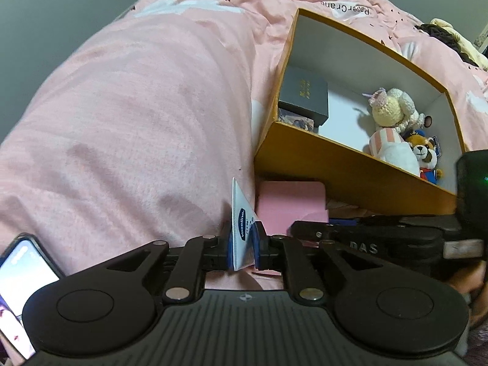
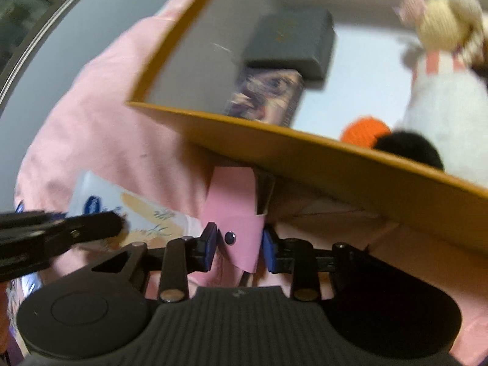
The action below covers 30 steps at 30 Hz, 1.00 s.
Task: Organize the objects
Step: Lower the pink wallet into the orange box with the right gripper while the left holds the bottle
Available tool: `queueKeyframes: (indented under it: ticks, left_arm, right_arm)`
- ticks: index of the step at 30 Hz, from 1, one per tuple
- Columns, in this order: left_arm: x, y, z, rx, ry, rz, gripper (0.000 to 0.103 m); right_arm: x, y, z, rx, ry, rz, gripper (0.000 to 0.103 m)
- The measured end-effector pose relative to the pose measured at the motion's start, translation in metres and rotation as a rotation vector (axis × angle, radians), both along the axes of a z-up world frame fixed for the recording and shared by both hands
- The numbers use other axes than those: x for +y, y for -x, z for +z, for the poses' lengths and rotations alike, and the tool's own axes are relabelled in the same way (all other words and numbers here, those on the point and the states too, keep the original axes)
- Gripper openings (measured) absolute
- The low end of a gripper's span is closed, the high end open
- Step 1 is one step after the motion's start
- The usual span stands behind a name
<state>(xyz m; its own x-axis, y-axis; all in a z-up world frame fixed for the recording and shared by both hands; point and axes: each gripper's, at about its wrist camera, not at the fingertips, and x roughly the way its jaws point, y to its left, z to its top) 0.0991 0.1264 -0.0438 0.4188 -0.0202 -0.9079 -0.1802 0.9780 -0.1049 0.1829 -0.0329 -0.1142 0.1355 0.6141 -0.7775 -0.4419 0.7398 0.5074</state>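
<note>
My left gripper [image 1: 242, 241] is shut on the flat end of a white Vaseline tube [image 1: 241, 213], held upright over the pink bedspread [image 1: 137, 122]. Just right of it lies a pink snap-button case [image 1: 289, 204], tucked under the near wall of an orange box [image 1: 335, 161]. In the right wrist view my right gripper [image 2: 239, 247] has its blue pads against both sides of that pink case [image 2: 235, 213]. The tube [image 2: 131, 213] shows to the left there, under the left gripper's black finger [image 2: 91, 222].
The orange box [image 2: 305, 146] has a white inside and holds a black box [image 1: 305, 97], a picture-printed box [image 2: 268, 97], plush toys [image 1: 393, 140] and an orange ball [image 2: 363, 131]. A lit phone [image 1: 21, 274] is at the lower left.
</note>
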Motion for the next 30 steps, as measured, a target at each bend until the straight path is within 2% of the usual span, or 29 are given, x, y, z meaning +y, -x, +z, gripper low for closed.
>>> queueKeyframes:
  ticks: [1, 2, 4, 6, 11, 15, 18, 23, 30]
  left_arm:
    - [-0.001, 0.001, 0.002, -0.003, -0.012, -0.001, 0.013]
    - [-0.001, 0.001, 0.002, -0.004, -0.021, -0.004, 0.013]
    - [0.0, 0.002, 0.001, -0.001, -0.018, -0.004, 0.013]
    - [-0.001, 0.001, -0.001, 0.002, -0.015, -0.002, 0.013]
    - [-0.004, 0.001, -0.005, 0.0, -0.023, -0.005, 0.013]
    - [-0.002, 0.0, -0.009, 0.005, -0.006, 0.001, 0.013]
    - [-0.001, 0.002, -0.009, -0.006, 0.008, 0.019, 0.013]
    - [0.0, 0.012, 0.005, -0.057, 0.076, 0.032, 0.012]
    - [-0.002, 0.022, 0.048, -0.183, 0.149, 0.002, 0.012]
  right_arm:
    - [0.001, 0.003, 0.006, -0.013, -0.003, 0.006, 0.033]
    - [0.002, 0.005, 0.012, -0.023, -0.014, 0.015, 0.024]
    - [0.003, 0.006, 0.02, 0.004, -0.059, 0.04, 0.024]
    - [0.009, 0.006, 0.024, 0.002, -0.043, 0.053, 0.025]
    - [0.016, 0.004, 0.015, 0.01, -0.032, 0.022, 0.025]
    - [0.013, -0.011, -0.004, 0.064, -0.002, -0.012, 0.024]
    - [0.007, -0.01, -0.003, 0.082, -0.01, -0.027, 0.024]
    - [-0.007, 0.003, 0.02, 0.028, -0.022, -0.019, 0.023]
    - [-0.044, 0.028, 0.076, -0.065, -0.071, -0.016, 0.023]
